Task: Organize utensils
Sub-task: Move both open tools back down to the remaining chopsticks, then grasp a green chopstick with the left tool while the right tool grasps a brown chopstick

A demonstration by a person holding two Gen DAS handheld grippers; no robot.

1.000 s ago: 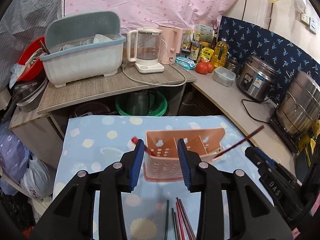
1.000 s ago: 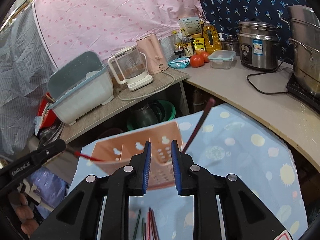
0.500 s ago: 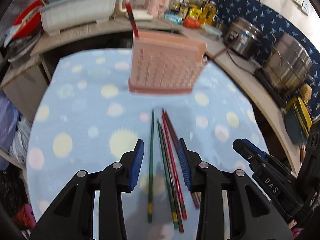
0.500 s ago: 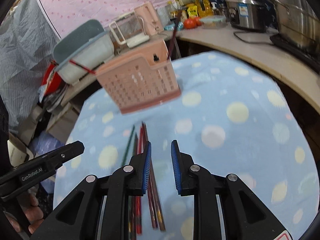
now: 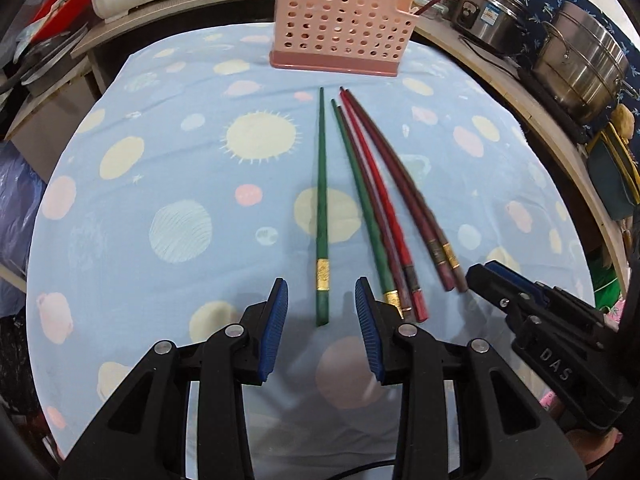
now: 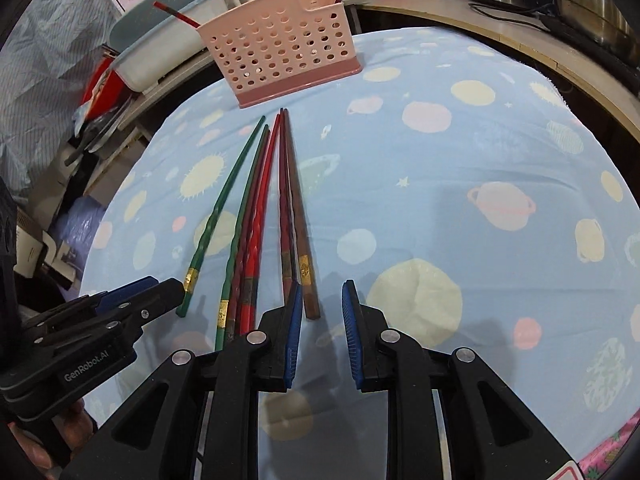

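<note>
Loose chopsticks are spread on the blue planet-patterned tablecloth (image 5: 160, 184) before the pink perforated plastic utensil holder (image 5: 340, 28).

The left gripper (image 5: 321, 304) is held open astride the handle end of the lone green chopstick (image 5: 321, 200); the right gripper (image 6: 320, 304) is held parted, empty, beside the brown chopstick (image 6: 298, 208).

Perforated plastic holder (image 5: 342, 26), matt cloth (image 5: 160, 184), lacquered chopsticks (image 5: 321, 204)
</note>
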